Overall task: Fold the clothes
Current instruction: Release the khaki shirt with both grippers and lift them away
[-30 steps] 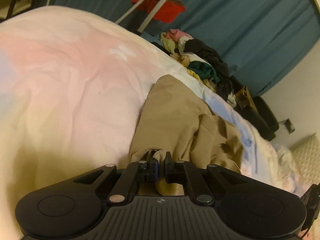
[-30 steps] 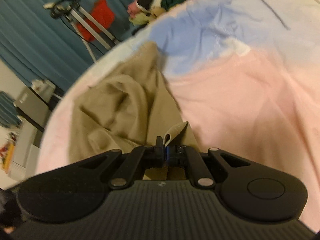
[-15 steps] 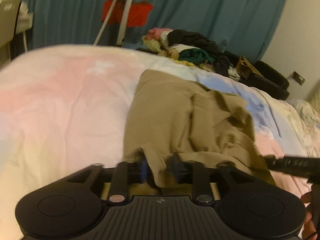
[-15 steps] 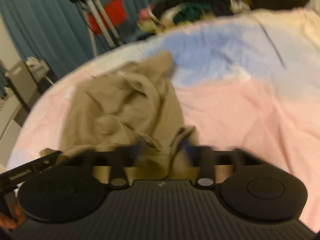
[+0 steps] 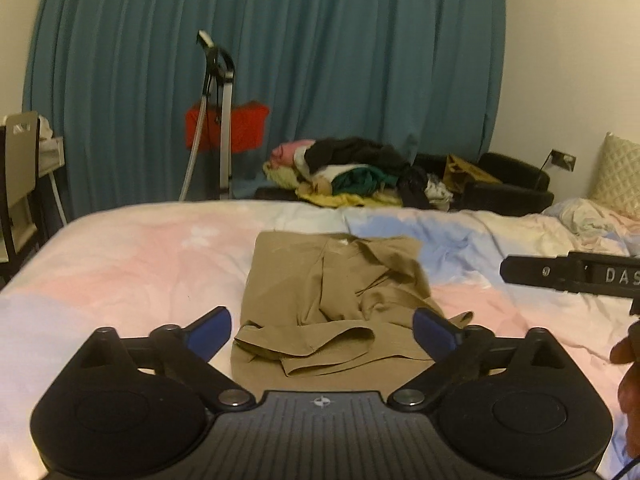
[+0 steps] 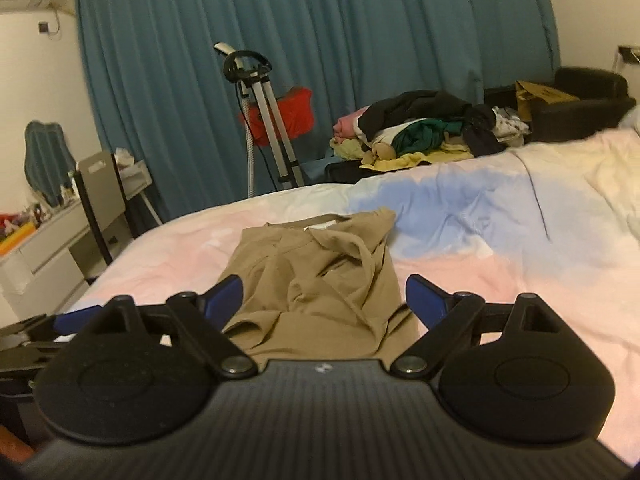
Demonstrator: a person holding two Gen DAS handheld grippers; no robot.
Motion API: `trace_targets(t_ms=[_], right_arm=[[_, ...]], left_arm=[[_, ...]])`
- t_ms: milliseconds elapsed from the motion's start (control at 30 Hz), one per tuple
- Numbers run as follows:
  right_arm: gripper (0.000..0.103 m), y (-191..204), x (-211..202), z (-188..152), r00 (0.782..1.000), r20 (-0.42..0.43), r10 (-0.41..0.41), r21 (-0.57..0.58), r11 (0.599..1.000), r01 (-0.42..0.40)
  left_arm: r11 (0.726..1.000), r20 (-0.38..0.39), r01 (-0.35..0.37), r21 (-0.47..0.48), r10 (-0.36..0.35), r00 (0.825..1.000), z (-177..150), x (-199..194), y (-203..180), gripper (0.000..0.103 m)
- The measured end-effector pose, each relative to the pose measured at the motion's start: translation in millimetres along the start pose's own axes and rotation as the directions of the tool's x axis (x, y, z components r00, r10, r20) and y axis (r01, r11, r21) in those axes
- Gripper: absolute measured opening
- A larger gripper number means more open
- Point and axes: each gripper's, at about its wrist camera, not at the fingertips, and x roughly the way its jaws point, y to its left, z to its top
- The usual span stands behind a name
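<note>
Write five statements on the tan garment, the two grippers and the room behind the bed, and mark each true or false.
1. The tan garment lies on the bed. True.
2. The left gripper is clamped on the garment. False: its jaws stand wide apart, nothing between the pads.
3. The right gripper is open. True.
4. The curtain is red. False: it is teal.
5. A clothes pile sits beyond the bed. True.
</note>
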Motion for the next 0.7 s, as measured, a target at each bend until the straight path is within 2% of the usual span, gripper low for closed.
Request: trace_targets(t_ms=[100, 367, 467, 533, 600, 700], right_arm=[[0.090, 1.2, -13.5, -10.0, 1.000, -0.022, 0.006, 0.017, 1.000, -0.005], [0.089, 11.3, -28.5, -14.7, 1.000, 0.013, -0.006, -0.022, 1.000, 0.006], [0.090, 12.6, -25.9, -16.3, 1.000, 0.011, -0.015, -0.032, 0.999, 0.016], [0.089, 12.4, -24.2, -18.0, 1.000, 0.003, -0.016, -0.031, 0.999, 0.016], [0.090, 12.5, -22.0, -19.3, 1.000, -0.003, -0.018, -0.030, 0.999, 0.018], [0.090, 12.6, -18.6, -21.3, 0.999, -0.015, -0.029, -0.028, 0.999, 0.029]], left_arm=[[1.000, 0.028, 0.010, -0.005, -0.010, 1.000, -3.7, -18.9, -4.4, 0.100], [1.000, 0.053, 0.028, 0.008, -0.029, 0.998, -11.6, -38.8, -13.0, 0.100], [0.998, 0.007, 0.038, -0.044, -0.038, 0.999, -12.3, -32.5, -8.1, 0.100], [0.990, -0.066, 0.051, -0.134, -0.061, 0.996, -13.6, -23.6, 1.0, 0.100], [0.969, -0.140, 0.064, -0.240, -0.100, 0.985, -18.7, -14.3, 12.8, 0.100], [0.941, -0.235, 0.044, -0.335, -0.129, 0.964, -30.0, -3.7, 26.8, 0.099]])
